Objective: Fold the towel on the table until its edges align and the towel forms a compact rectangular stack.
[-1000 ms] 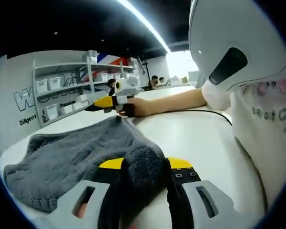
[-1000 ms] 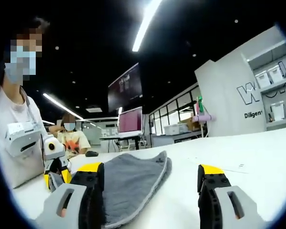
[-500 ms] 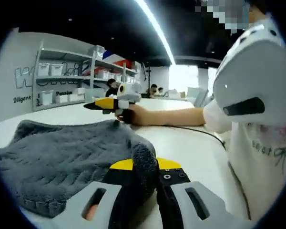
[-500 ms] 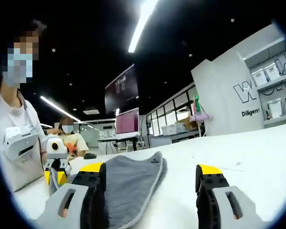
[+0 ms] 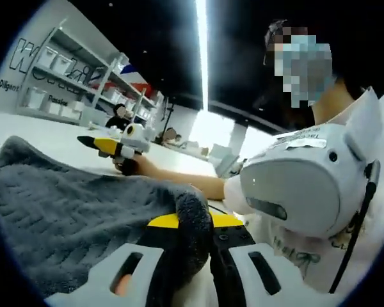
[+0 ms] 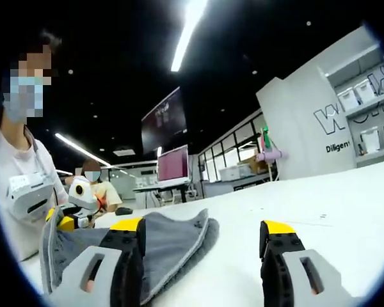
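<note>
- A grey towel (image 5: 64, 217) lies across a white surface (image 6: 294, 204) in an open workshop, one corner of it bunched between the closed jaws of the left tool (image 5: 192, 246), which pinches the thick folded edge at the bottom of the left gripper view.
- The right tool (image 6: 198, 256) stands with its jaws wide apart and nothing between them; in the right gripper view the towel's far end (image 6: 173, 240) runs under and past the left-hand jaw, its point aimed away along the surface.
- From the left gripper view the right tool (image 5: 118, 148) shows beyond the towel's far edge, held in a hand (image 5: 137, 167) just beside the cloth, so the two tools sit at opposite ends of the towel's long axis.
- In the right gripper view the left tool (image 6: 73, 208) appears at the left with the towel draped up towards it, which suggests that corner is off the surface.
- Judged from this, the fold is only at its start: the towel is mostly spread out, no neat stack yet.
- The coming move likely turns on the right tool, already nearest the free end, closing on that end so both ends can travel together; if only the left corner is carried, the edges may land askew.
- Shelving with white bins (image 5: 45, 64) lines the wall behind.
</note>
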Tool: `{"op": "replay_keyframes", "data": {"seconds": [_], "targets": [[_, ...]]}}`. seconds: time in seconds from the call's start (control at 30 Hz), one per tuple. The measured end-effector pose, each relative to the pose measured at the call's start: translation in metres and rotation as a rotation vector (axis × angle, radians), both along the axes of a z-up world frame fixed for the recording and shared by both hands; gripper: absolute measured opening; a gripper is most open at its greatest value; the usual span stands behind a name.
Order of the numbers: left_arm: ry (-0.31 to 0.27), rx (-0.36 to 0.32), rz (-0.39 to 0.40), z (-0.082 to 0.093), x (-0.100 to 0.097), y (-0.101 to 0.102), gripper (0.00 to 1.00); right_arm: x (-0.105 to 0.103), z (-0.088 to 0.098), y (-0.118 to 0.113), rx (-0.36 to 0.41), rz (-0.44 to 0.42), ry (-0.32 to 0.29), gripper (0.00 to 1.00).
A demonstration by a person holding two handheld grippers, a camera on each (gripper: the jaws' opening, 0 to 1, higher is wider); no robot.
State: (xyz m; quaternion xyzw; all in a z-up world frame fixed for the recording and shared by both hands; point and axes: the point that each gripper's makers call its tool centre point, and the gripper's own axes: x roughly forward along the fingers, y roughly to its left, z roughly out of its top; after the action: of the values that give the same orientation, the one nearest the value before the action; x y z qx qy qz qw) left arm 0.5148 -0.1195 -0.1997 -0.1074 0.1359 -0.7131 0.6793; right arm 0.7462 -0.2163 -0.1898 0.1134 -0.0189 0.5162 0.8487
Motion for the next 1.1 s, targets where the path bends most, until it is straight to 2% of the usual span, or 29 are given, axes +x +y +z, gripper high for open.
{"op": "replay_keyframes", "data": {"seconds": [0.13,0.3,0.53,0.9,1.1], "targets": [[0.008,-0.04,0.019,0.013,0.007,0.0,0.13,0.0,0.0,0.0,-0.001,0.0,0.001,0.73],[0.063,-0.147,0.066,0.041,0.027,0.012,0.13,0.001,0.001,-0.001,0.008,-0.007,0.006,0.73],[0.109,-0.248,0.142,0.067,0.057,0.025,0.13,0.007,0.001,-0.009,0.019,-0.049,0.014,0.72],[0.088,-0.289,0.187,0.092,0.09,0.037,0.12,0.008,-0.001,-0.009,0.01,-0.054,0.018,0.72],[0.084,-0.32,0.234,0.104,0.109,0.051,0.12,0.01,-0.001,-0.011,0.007,-0.058,0.023,0.71]]}}
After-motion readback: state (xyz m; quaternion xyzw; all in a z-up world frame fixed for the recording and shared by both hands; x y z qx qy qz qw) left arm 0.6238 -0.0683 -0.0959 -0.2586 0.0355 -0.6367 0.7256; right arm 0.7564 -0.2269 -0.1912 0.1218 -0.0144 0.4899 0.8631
